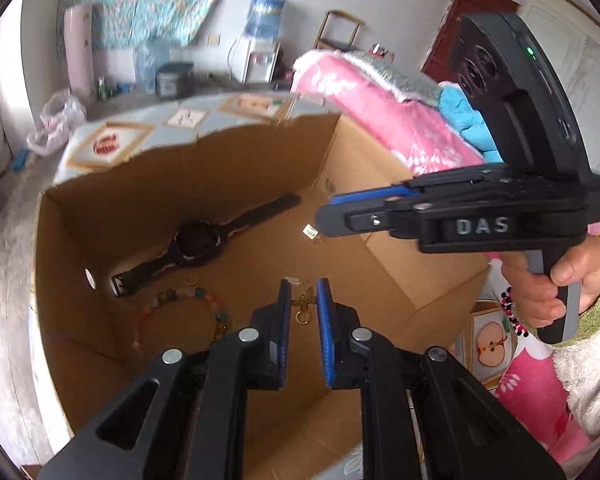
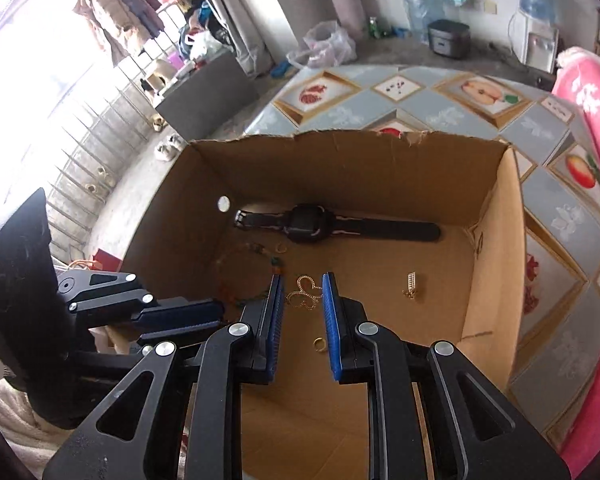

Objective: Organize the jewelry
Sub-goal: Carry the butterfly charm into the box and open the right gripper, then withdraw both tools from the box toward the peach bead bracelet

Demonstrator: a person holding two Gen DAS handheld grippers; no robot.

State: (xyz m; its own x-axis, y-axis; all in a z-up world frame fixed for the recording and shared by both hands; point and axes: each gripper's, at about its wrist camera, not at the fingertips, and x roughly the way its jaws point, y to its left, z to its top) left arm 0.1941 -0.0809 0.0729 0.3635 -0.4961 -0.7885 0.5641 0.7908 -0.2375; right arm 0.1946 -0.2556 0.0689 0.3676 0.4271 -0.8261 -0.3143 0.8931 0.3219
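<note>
An open brown cardboard box [image 2: 496, 240] sits on a table [image 2: 428, 92] covered with a grey cloth printed with framed fruit pictures, and the box's far wall ends in a ragged torn edge while its side walls stand tall enough to hem in anything reaching down. The floor of the box is mostly bare toward the near side and the right, leaving free room there; the jewelry crowds the far left. A black wristwatch [image 2: 306, 225] lies flat against the far wall, its strap running along that wall from the buckle at the left corner to the tip at the right. Just in front of it a bracelet of coloured beads [image 1: 204, 300] curls in a loop near the left wall. A gold butterfly-shaped pendant [image 2: 306, 290] lies in the middle of the floor, a small gold ring [image 2: 320, 345] nearer the front, and a small gold ladder-shaped charm [image 2: 411, 283] apart to the right, its length pointing toward the far wall. The left hand-held gripper [image 1: 303, 308] hovers over the box with its blue pads a narrow gap apart, gripping nothing. The right hand-held gripper [image 2: 302, 304] hangs beside it, likewise slightly parted and empty, gripped by a hand [image 1: 556, 280]. A pink quilt [image 1: 380, 112] lies piled beyond the right wall.
</note>
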